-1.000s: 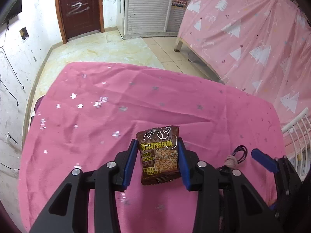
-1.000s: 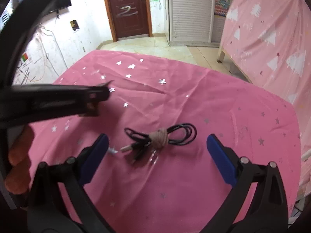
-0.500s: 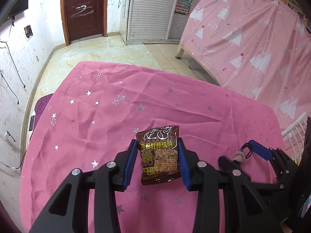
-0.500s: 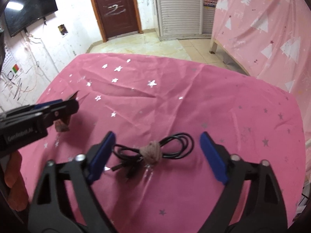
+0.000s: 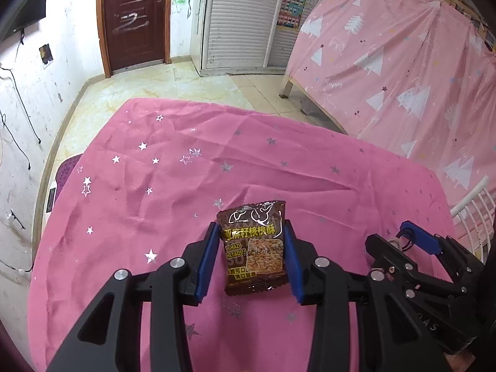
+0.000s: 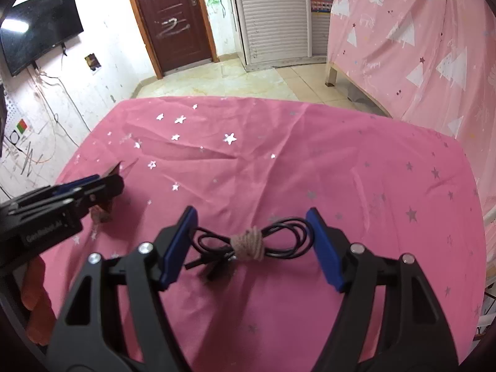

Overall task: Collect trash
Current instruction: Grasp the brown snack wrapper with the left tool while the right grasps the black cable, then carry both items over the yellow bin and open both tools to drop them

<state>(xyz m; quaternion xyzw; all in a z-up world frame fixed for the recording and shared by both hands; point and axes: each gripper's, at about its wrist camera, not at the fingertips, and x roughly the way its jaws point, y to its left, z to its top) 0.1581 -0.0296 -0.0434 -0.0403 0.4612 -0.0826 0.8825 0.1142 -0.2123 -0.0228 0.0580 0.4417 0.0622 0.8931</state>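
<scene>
My left gripper (image 5: pixel 251 257) is shut on a brown snack packet (image 5: pixel 254 248) and holds it upright above the pink star-print tablecloth (image 5: pixel 173 186). It also shows from the side in the right wrist view (image 6: pixel 102 183). A coiled black cable (image 6: pixel 248 243) tied with tan string lies on the cloth (image 6: pixel 356 170). My right gripper (image 6: pixel 252 248) is open, with its blue pads on either side of the cable and not touching it. The right gripper also shows at the right in the left wrist view (image 5: pixel 409 241).
The table's far edge drops to a tiled floor (image 5: pixel 161 83). A pink curtain (image 5: pixel 403 62) hangs at the right, with a white rack (image 5: pixel 474 204) below it. A TV (image 6: pixel 37 28) hangs on the left wall.
My right gripper has moved down and forward over the cable, so its pads now flank it, and its jaws have narrowed. The left gripper holds the packet a little higher and farther forward.
</scene>
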